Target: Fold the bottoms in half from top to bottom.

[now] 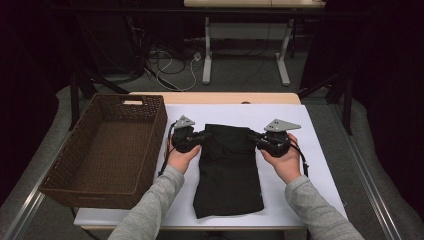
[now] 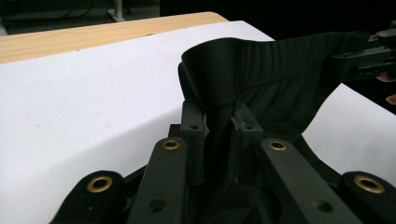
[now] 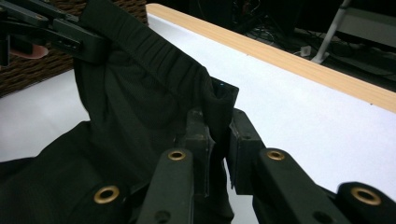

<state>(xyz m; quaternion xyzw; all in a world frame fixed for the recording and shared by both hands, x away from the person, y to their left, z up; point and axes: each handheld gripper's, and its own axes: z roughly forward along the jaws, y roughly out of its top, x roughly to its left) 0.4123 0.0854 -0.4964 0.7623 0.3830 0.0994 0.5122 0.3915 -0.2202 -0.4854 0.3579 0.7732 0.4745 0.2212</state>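
black shorts (image 1: 228,165): soft cloth, matt, with a ribbed stretchy band at the far edge
basket (image 1: 107,150): brown woven wicker, rough and bumpy, on the left
tabletop (image 1: 220,98): pale wood, smooth, with a light grain along the far edge
white sheet (image 1: 310,145): flat, smooth and matt, like paper
left gripper (image 2: 218,116): black hard plastic, matt, with shiny brass-coloured rings
right gripper (image 3: 220,123): the same black plastic and brass-coloured rings
sleeves (image 1: 150,210): grey soft knit cloth

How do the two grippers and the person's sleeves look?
Both the left gripper and the right gripper are black, each topped by a grey three-cornered plate, with brass-coloured rivets on the jaw links and a black cable trailing. The sleeves are light grey.
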